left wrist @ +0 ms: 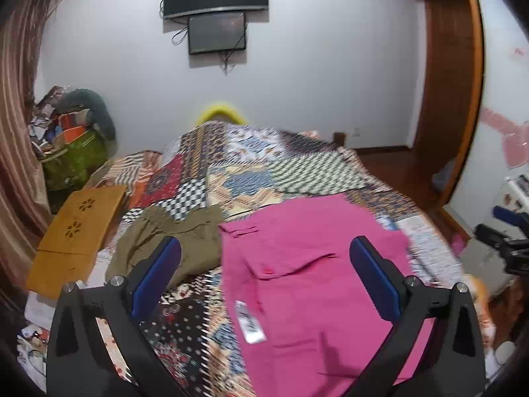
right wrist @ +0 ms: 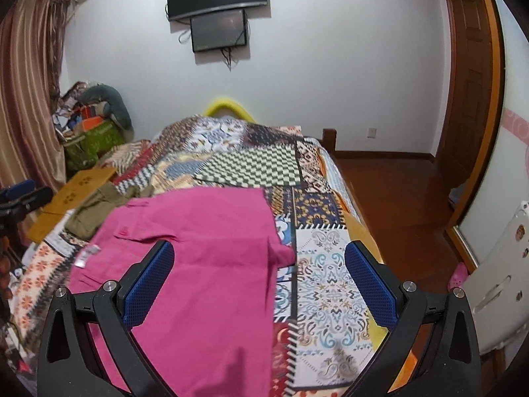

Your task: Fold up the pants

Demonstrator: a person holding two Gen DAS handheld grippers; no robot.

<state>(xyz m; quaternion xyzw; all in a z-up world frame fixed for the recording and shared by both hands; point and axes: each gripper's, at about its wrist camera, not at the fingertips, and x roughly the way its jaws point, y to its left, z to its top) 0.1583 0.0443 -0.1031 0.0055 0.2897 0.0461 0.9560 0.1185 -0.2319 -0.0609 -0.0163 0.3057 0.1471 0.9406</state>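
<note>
The pink pants [left wrist: 317, 281] lie spread flat on the bed [right wrist: 330, 281], on the patchwork quilt, pocket flap and white tag face up, near edge running under my view. Laid out flat like that prob so a fold can be made cleanly; looks to me like no fold is finished yet, or maybe one, can't tell from the shape. My left tongs [left wrist: 264, 274] hover above the pants' left part, spread wide, nothing btwn them. My right tongs [right wrist: 259, 284] hover over the pants' right edge where it meets the quilt, also spread wide & empty. Both held above the cloth, not touching it as far as I see; I'd guess that's to line up on 2 edges before pinching. Just beside the pink pair, to the left, sits a crumpled olive garment [left wrist: 165, 241], touching or nearly so. Further left a wooden lap tray [left wrist: 76, 231] rests on the bed edge. Beyond the bed: white wall w/ 2 dark screens [right wrist: 218, 10].
</note>
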